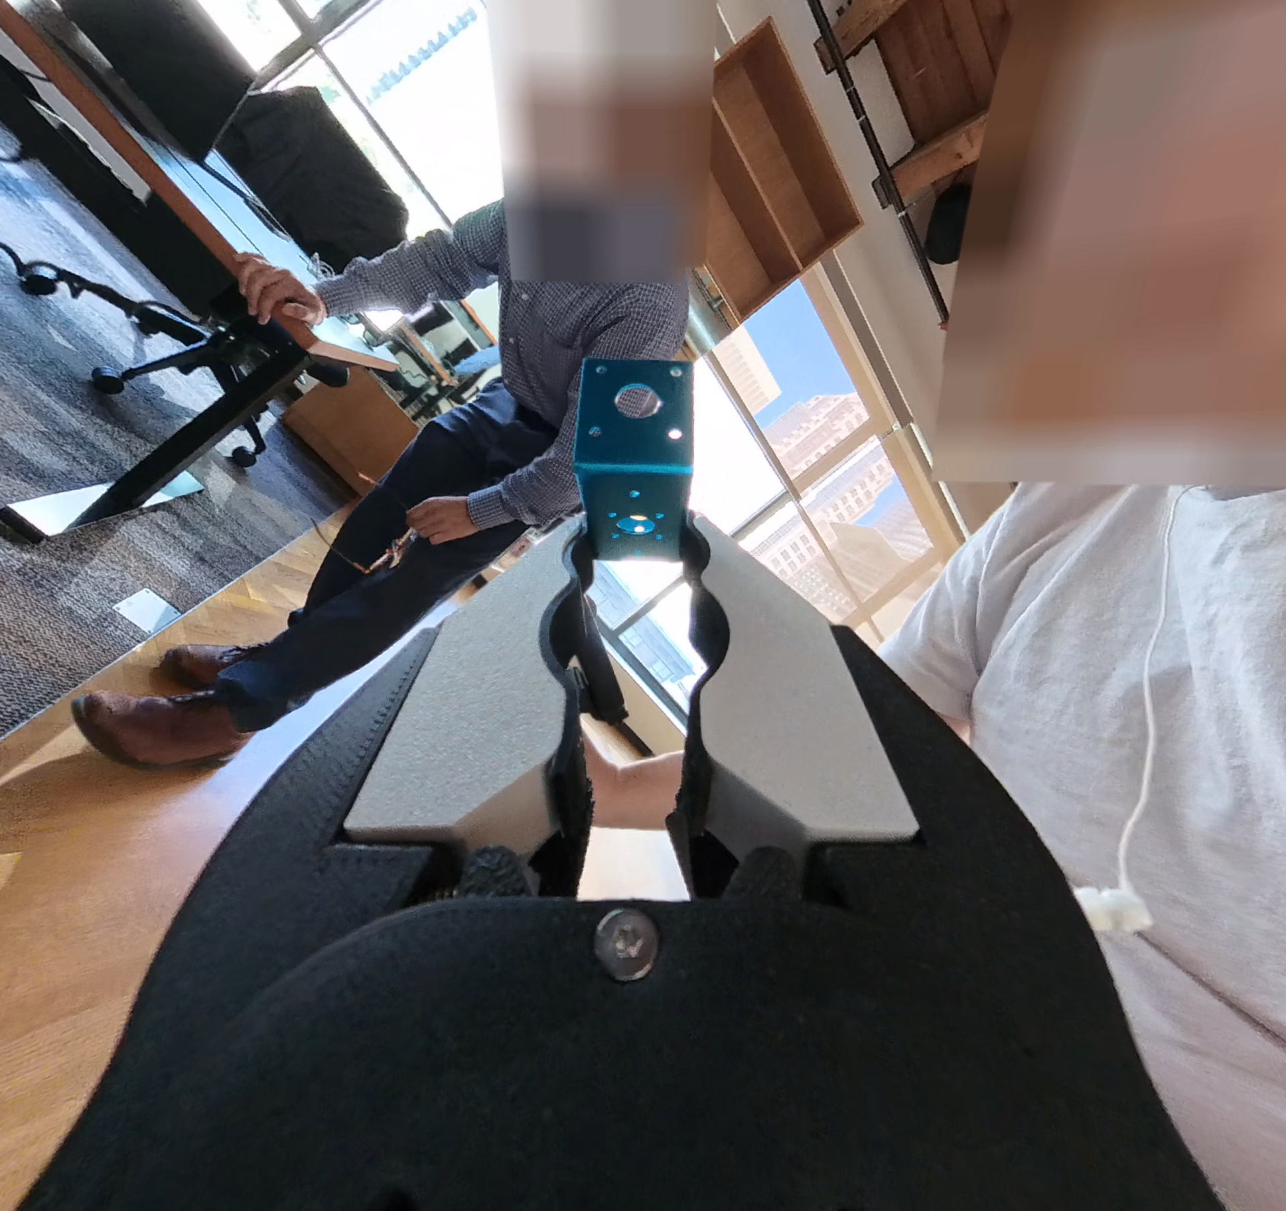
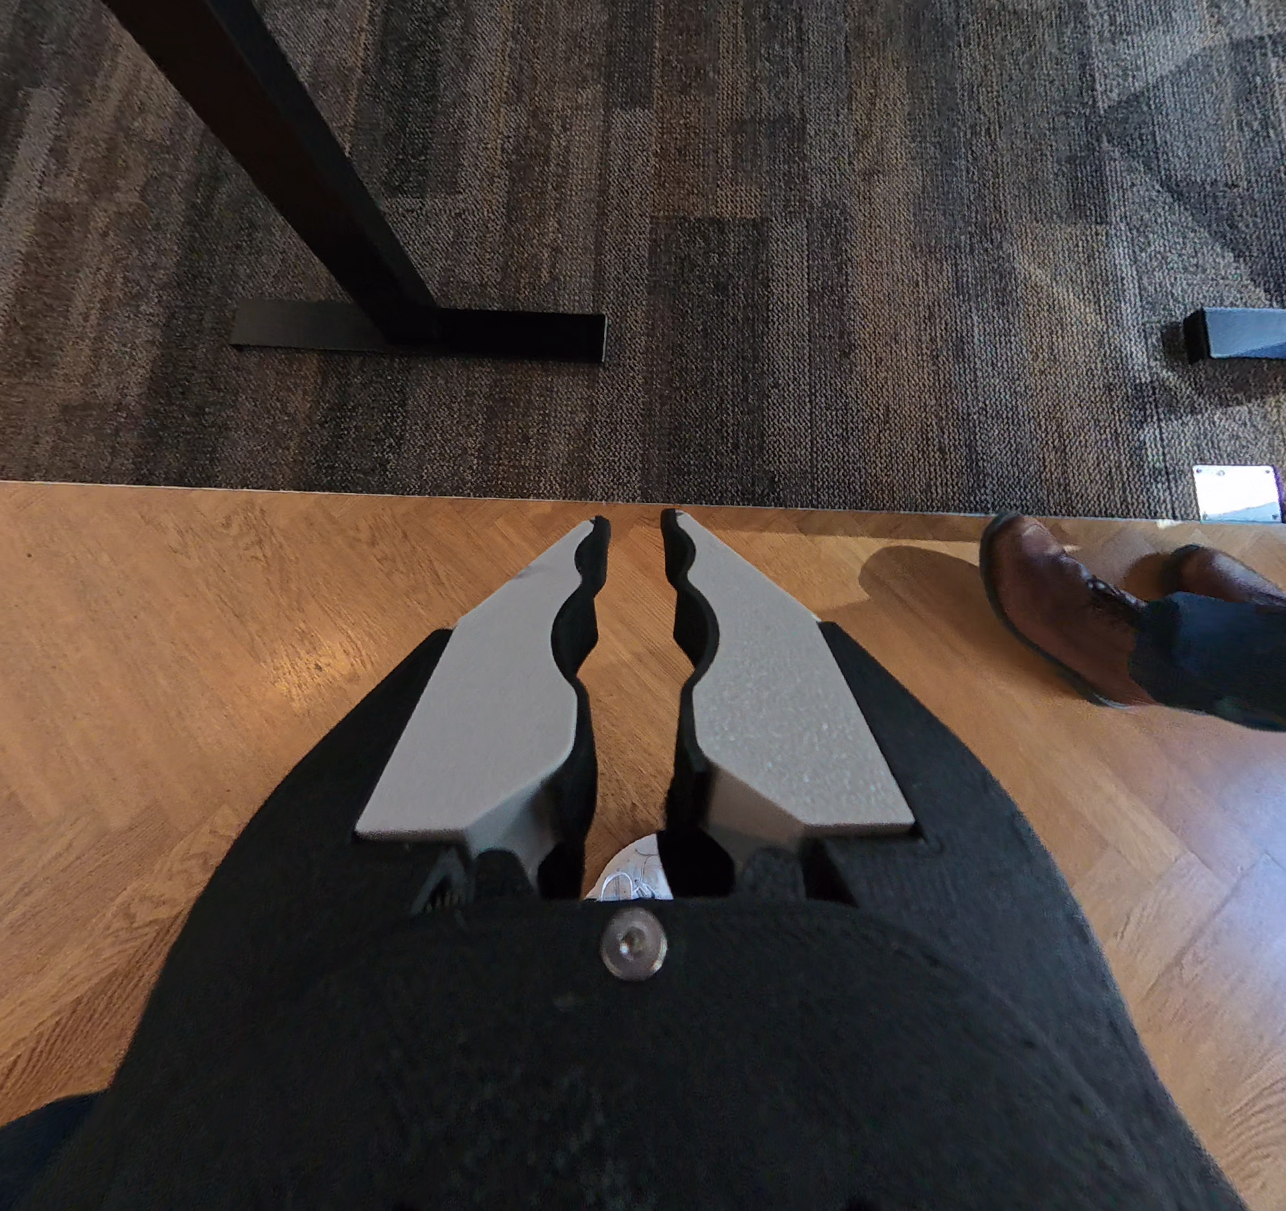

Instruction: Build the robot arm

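My left gripper [image 1: 633,537] is shut on a small teal metal bracket [image 1: 633,454] with round holes in its faces. The tips pinch its near end and it sticks out forward in the air, tilted up toward windows. A person in a white shirt [image 1: 1113,725] is close on the right. My right gripper [image 2: 634,525] is open by a narrow gap and empty. It points down at a wooden floor [image 2: 209,621] near the edge of a grey carpet [image 2: 835,203].
A seated person in a checked shirt [image 1: 557,342] and brown shoes [image 1: 160,725] [image 2: 1065,614] is ahead of the left gripper. A desk with black legs [image 2: 313,203] stands on the carpet. Office chair base [image 1: 174,342], wooden shelves [image 1: 772,175] and windows lie behind. Across from one pair of fingers to the other is roughly 35 cm.
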`<control>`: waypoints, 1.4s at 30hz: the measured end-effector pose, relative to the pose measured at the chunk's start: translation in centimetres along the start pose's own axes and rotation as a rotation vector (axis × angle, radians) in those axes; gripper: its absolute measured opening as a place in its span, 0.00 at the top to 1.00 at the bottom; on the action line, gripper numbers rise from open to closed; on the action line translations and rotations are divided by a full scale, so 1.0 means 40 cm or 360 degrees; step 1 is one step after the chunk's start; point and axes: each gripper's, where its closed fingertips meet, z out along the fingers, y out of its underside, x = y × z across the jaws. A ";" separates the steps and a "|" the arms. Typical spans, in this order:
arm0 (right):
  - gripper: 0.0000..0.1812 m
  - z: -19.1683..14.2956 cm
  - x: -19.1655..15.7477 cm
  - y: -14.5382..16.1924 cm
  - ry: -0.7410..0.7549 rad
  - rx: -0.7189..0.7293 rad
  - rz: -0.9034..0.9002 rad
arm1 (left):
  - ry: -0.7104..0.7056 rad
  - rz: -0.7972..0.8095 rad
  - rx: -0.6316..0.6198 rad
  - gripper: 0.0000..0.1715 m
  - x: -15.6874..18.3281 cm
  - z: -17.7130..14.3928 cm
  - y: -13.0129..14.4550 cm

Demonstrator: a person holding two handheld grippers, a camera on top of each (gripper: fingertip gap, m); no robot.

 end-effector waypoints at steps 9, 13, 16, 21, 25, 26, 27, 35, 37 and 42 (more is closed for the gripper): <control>0.92 -0.150 -0.189 -0.271 -0.0230 0.0068 -0.0360 | -0.0317 0.0133 -0.0002 0.87 0.270 -0.142 -0.181; 0.92 -0.261 -0.326 -0.477 -0.0350 0.0200 -0.0602 | -0.0647 0.0256 -0.0174 0.87 0.420 -0.210 -0.287; 0.91 -0.372 -0.484 -0.678 -0.0549 0.0371 -0.0690 | -0.0692 0.0239 -0.0234 0.86 0.551 -0.222 -0.409; 0.84 -0.649 -0.871 -1.041 -0.1234 0.0758 -0.1066 | -0.0800 0.0259 -0.0585 0.86 0.655 -0.211 -0.571; 0.83 -0.830 -1.081 -1.232 -0.1558 0.0935 -0.1469 | -0.0820 0.0230 -0.0703 0.87 0.662 -0.185 -0.670; 0.83 -0.851 -1.111 -1.276 -0.1552 0.1004 -0.1555 | -0.0809 0.0214 -0.0730 0.87 0.655 -0.178 -0.690; 0.83 -0.860 -1.130 -1.322 -0.1508 0.1067 -0.1621 | -0.0806 0.0200 -0.0754 0.87 0.646 -0.173 -0.709; 0.82 -0.682 -1.180 -1.523 -0.1371 0.1025 -0.2055 | -0.0726 -0.0013 -0.0933 0.86 0.538 -0.137 -0.852; 0.85 -0.627 -1.187 -1.544 -0.1421 0.0969 -0.2094 | -0.0716 -0.0057 -0.0975 0.86 0.508 -0.135 -0.882; 0.99 -0.530 -1.201 -1.600 -0.1509 0.0937 -0.2073 | -0.0612 -0.0113 -0.1019 0.86 0.460 -0.141 -0.965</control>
